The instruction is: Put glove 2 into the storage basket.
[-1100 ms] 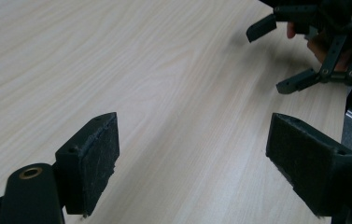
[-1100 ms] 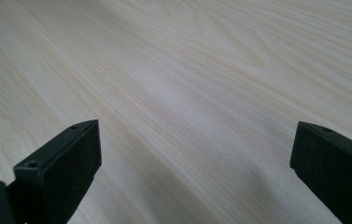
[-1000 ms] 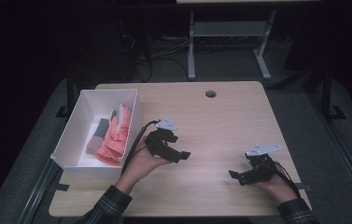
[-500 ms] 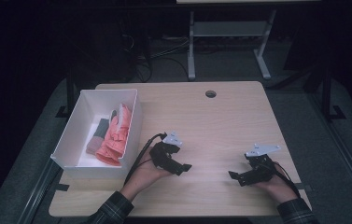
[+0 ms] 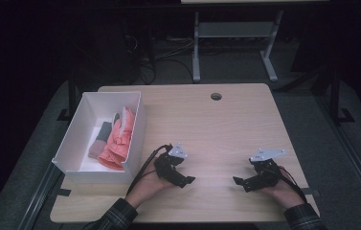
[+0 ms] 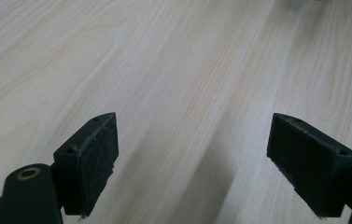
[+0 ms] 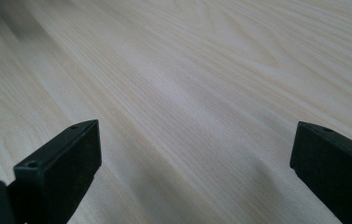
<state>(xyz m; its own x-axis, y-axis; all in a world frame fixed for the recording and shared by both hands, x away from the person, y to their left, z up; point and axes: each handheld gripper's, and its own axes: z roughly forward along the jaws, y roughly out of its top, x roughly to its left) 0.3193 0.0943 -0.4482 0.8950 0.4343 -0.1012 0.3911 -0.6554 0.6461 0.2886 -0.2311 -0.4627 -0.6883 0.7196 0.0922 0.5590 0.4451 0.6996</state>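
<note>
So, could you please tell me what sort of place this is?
Probably a lab or recording workspace: a light wooden table with a round cable hole, tangled cables on the dark floor, and a white metal stand behind.

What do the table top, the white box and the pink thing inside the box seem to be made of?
Table top: pale wood or wood-look laminate, matt, with visible grain lines. White box: probably cardboard or thin plastic, with plain, straight, thin walls. Pink thing: soft fabric, seemingly a padded glove, with finger shapes and folds.
</note>
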